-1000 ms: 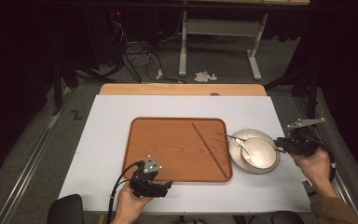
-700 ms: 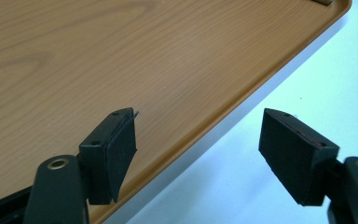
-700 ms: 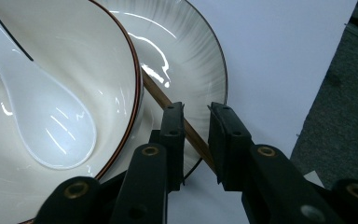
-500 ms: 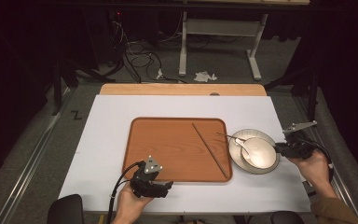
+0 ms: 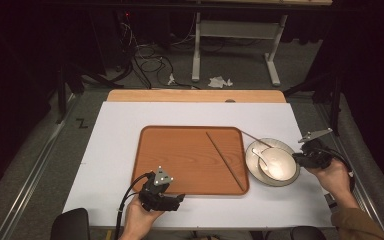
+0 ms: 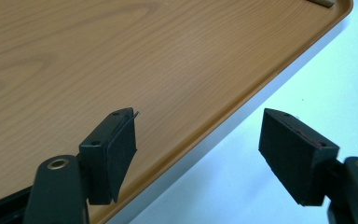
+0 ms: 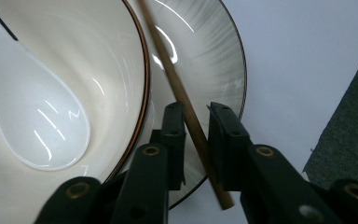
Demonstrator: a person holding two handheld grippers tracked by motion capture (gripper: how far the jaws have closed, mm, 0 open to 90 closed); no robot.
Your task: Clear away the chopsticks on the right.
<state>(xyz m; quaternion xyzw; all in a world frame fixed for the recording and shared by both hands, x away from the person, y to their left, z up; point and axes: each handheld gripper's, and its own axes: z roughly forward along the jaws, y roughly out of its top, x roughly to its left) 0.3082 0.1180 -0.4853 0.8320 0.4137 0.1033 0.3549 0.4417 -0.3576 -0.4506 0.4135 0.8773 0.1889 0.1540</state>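
Note:
A wooden chopstick [image 7: 177, 88] lies across a white plate [image 7: 205, 60] beside a cream bowl [image 7: 88, 42] that holds a white spoon [image 7: 32, 121]. My right gripper [image 7: 196, 109] is shut on this chopstick's near end. In the high view the right gripper [image 5: 297, 158] is at the plate's right edge, and the chopstick [image 5: 255, 139] sticks out past the plate's far left side. A second chopstick [image 5: 225, 161] lies slanted on the brown tray [image 5: 180, 150]. My left gripper [image 5: 177, 199] is open over the tray's near rim [image 6: 242, 100], jaws apart [image 6: 198, 121] with nothing between them.
The tray sits mid-table on a white sheet [image 5: 110, 150], with the plate and bowl [image 5: 275, 162] touching its right side. A wooden strip [image 5: 195, 96] runs along the far table edge. Beyond it are a table frame [image 5: 230, 30] and cables on the floor.
My right gripper has shifted slightly left and toward me at the plate's right edge. The left gripper has barely moved.

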